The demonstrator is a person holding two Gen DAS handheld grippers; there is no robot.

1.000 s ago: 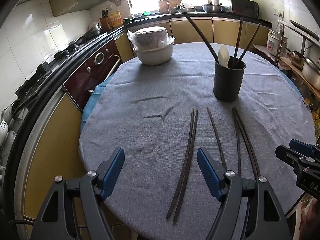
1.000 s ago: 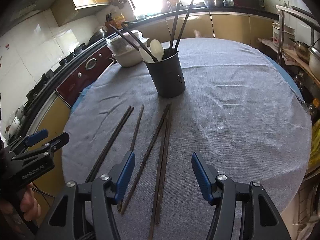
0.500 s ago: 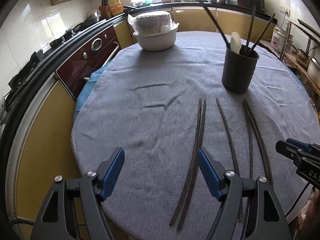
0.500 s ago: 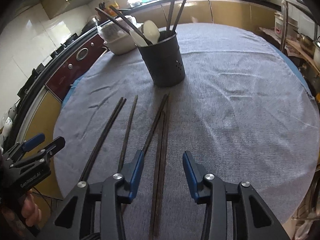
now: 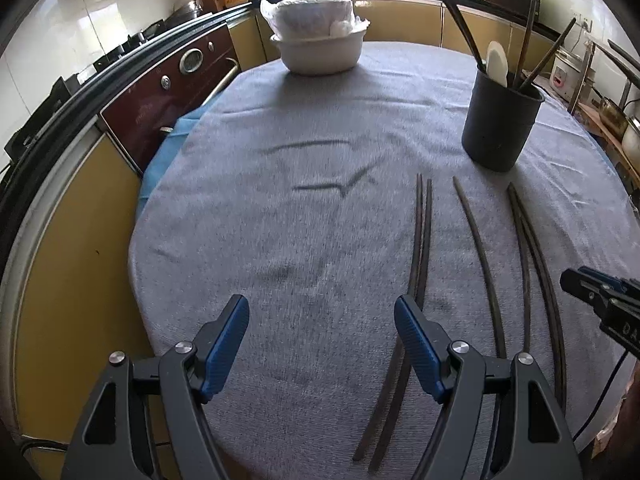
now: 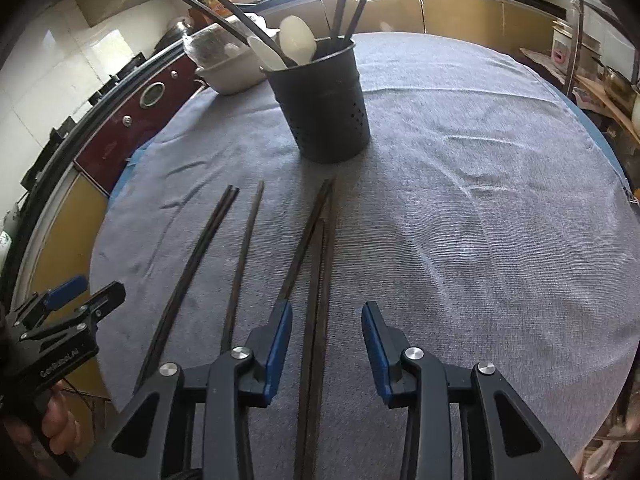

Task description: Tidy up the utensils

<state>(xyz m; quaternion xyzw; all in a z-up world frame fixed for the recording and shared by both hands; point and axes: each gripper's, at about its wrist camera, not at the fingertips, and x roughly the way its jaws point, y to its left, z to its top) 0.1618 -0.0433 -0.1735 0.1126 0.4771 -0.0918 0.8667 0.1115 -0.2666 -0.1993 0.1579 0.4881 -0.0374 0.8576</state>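
Note:
Several dark chopsticks lie side by side on the grey tablecloth: a left pair (image 5: 416,264), a single one (image 5: 482,256) and a right group (image 5: 536,272). A black utensil holder (image 6: 326,106) with chopsticks and white spoons stands behind them; it also shows in the left wrist view (image 5: 500,122). My right gripper (image 6: 326,334) is open, low over the right group (image 6: 316,320), with the sticks lying between its fingers. My left gripper (image 5: 322,334) is open and empty over bare cloth, left of the left pair.
A white bowl (image 5: 320,50) covered with plastic stands at the far side of the round table (image 5: 248,240). A dark red oven (image 5: 168,92) and yellow cabinets line the left. Shelves with pots stand at the right. The table's front edge is close below both grippers.
Both grippers have moved forward and lower over the table. My right gripper's jaws have narrowed and now straddle the right group of chopsticks. The chopsticks have not moved.

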